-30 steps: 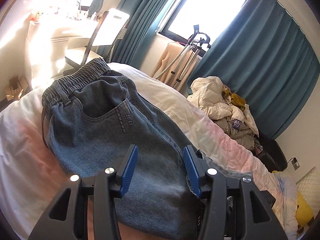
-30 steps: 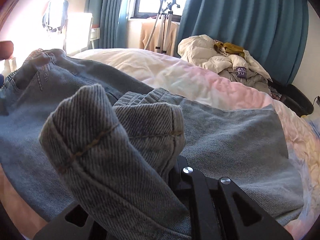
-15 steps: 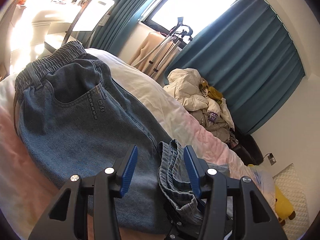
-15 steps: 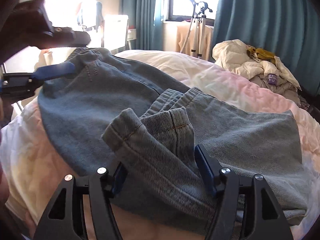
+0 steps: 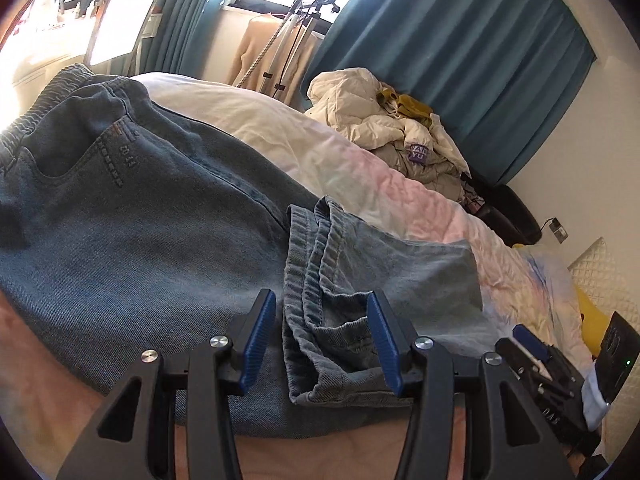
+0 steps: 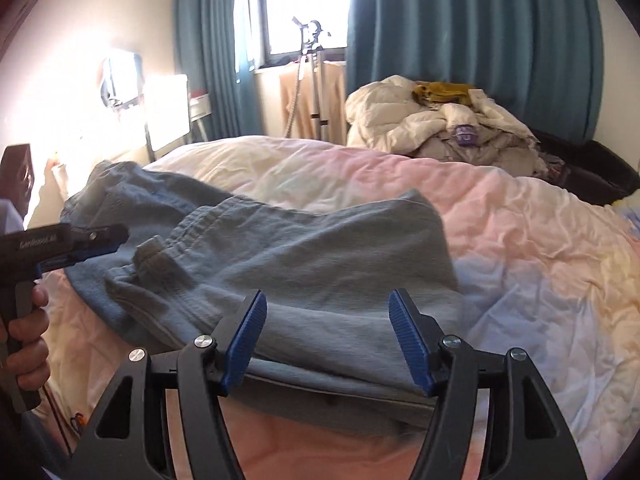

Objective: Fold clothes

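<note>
Left gripper (image 5: 322, 336), right gripper (image 6: 327, 334): black frames, 2 ribbed blue pads each, silver screws (white lettering on side).

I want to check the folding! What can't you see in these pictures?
- Jeans waistband: left view, cut off by the picture's edge.
- Jeans' near edge: right view, hidden behind the right claw.
- Purple label on the clothes pile: too small to read.
- Desk area: washed out by sunlight.
</note>
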`<state>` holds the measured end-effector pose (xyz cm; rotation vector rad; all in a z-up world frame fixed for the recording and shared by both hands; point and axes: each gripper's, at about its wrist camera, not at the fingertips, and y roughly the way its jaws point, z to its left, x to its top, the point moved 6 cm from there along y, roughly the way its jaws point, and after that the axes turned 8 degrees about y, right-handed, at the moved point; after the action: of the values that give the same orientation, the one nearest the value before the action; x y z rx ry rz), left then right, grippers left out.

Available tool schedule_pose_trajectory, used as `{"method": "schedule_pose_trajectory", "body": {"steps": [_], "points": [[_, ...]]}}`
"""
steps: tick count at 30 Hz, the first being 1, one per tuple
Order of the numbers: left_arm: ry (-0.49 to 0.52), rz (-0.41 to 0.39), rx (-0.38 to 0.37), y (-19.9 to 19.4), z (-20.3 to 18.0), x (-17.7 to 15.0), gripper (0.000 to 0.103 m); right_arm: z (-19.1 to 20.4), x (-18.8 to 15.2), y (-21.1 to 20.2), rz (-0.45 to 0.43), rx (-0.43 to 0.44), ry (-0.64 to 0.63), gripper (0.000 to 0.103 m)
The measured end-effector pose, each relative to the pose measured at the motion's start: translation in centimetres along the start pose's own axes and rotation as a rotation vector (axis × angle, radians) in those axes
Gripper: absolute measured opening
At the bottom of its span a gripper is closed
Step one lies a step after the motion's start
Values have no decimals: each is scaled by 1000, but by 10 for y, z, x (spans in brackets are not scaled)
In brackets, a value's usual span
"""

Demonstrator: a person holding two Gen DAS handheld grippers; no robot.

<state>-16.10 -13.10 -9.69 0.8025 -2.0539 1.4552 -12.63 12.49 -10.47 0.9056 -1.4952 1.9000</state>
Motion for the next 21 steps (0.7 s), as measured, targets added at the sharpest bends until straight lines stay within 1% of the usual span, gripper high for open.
{"method": "schedule_pose_trajectory", "body": {"steps": [2, 5, 7, 9, 11, 13, 15, 17, 21], "points": [[-1, 26, 37, 7, 3, -5, 49, -25, -1, 4, -10, -46, 74, 65], [-6, 75, 87, 18, 9, -14, 49, -50, -16, 24, 66, -79, 161, 65], [9, 115, 125, 25, 11, -22, 49, -65, -28, 37, 126, -93, 218, 67], [39, 141, 160, 30, 10, -28, 49, -76, -38, 47, 182, -82, 280, 74], [83, 150, 194, 32, 6, -32, 49, -85, -45, 52, 218, -55, 348, 76], [100, 144, 206, 31, 3, -32, 49, -93, -52, 57, 255, -27, 416, 77], [80, 127, 190, 26, 4, -30, 49, -101, -58, 62, 292, 1, 483, 77], [38, 94, 150, 16, 5, -26, 49, -101, -56, 59, 290, -11, 479, 77], [-37, -13, 1, -8, -1, -13, 49, -99, -51, 54, 273, -46, 446, 77]]}}
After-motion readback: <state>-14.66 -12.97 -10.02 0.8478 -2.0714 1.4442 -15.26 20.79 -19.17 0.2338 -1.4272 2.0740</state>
